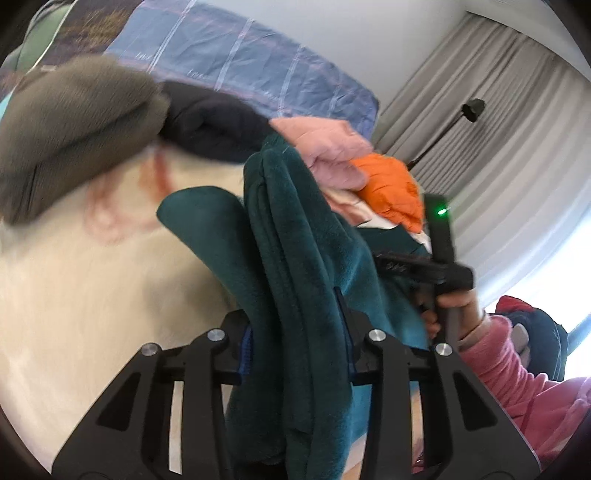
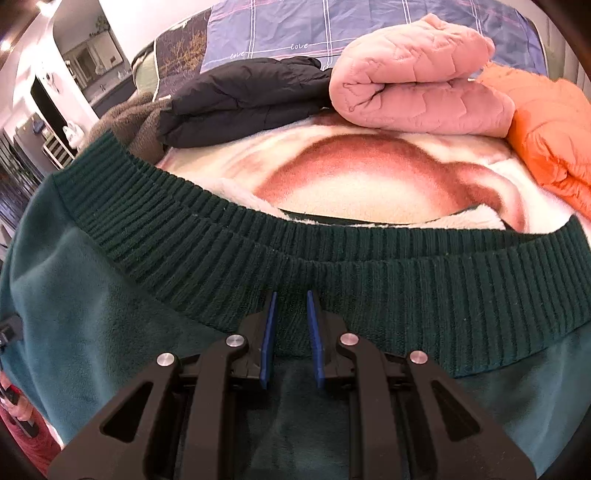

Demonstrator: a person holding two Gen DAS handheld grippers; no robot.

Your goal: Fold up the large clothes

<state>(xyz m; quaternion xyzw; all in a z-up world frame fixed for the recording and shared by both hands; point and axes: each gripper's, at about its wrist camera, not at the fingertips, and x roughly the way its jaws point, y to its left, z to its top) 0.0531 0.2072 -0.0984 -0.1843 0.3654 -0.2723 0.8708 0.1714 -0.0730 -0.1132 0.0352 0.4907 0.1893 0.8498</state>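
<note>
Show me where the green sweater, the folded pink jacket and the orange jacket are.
green sweater (image 2: 332,266): right wrist view, on its ribbed hem band.
pink jacket (image 2: 417,85): right wrist view, on the quilted top of the folded bundle.
orange jacket (image 2: 550,133): right wrist view, on its quilted upper surface.

Teal fleece sweatshirt (image 2: 110,332), ribbed hem, bunched, lifted above bed.

Grey curtain (image 1: 480,122), black lamp (image 1: 474,109), blue plaid quilt (image 2: 369,22), cream blanket (image 2: 369,184)
</note>
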